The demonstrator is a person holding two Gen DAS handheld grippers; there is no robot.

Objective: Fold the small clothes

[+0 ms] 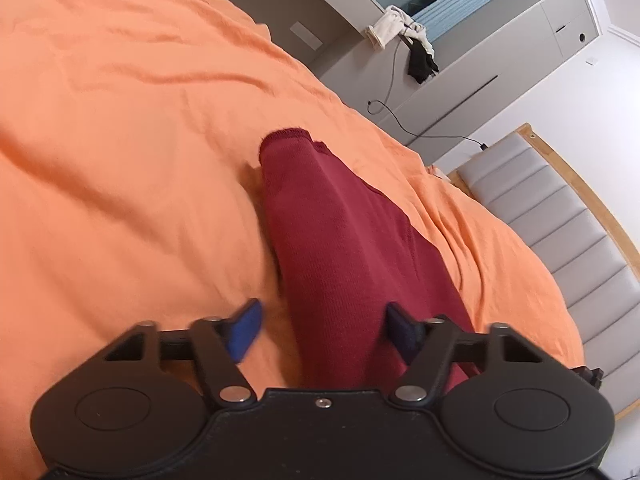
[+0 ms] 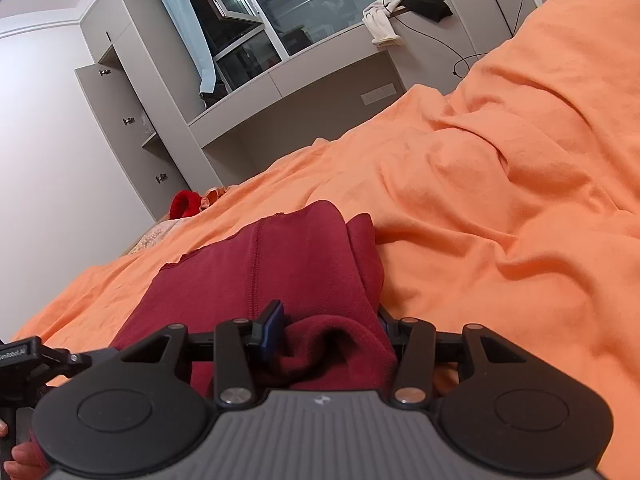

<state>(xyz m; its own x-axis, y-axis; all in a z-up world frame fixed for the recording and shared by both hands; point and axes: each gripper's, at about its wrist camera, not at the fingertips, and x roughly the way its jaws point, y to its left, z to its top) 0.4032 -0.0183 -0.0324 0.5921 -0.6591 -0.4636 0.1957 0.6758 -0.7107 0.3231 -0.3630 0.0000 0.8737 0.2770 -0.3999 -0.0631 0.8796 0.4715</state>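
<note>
A dark red knit garment point(image 1: 340, 240) lies on the orange bedsheet point(image 1: 120, 120), folded into a long narrow strip. My left gripper point(image 1: 324, 328) is open, its blue pads point(image 1: 244, 328) on either side of the strip's near end without pinching it. In the right wrist view the same red garment point(image 2: 288, 264) lies on the bedsheet point(image 2: 500, 200), with a bunched fold of it between the fingers. My right gripper point(image 2: 332, 332) is open around that fold; its right pad is mostly hidden by the cloth.
A grey padded headboard point(image 1: 560, 220) with a wooden frame borders the bed. Grey cabinets point(image 2: 132, 92) and a window ledge with white and black clothes point(image 2: 400, 8) and a cable stand beyond the bed. A bright red item point(image 2: 184, 204) lies at the bed's far edge.
</note>
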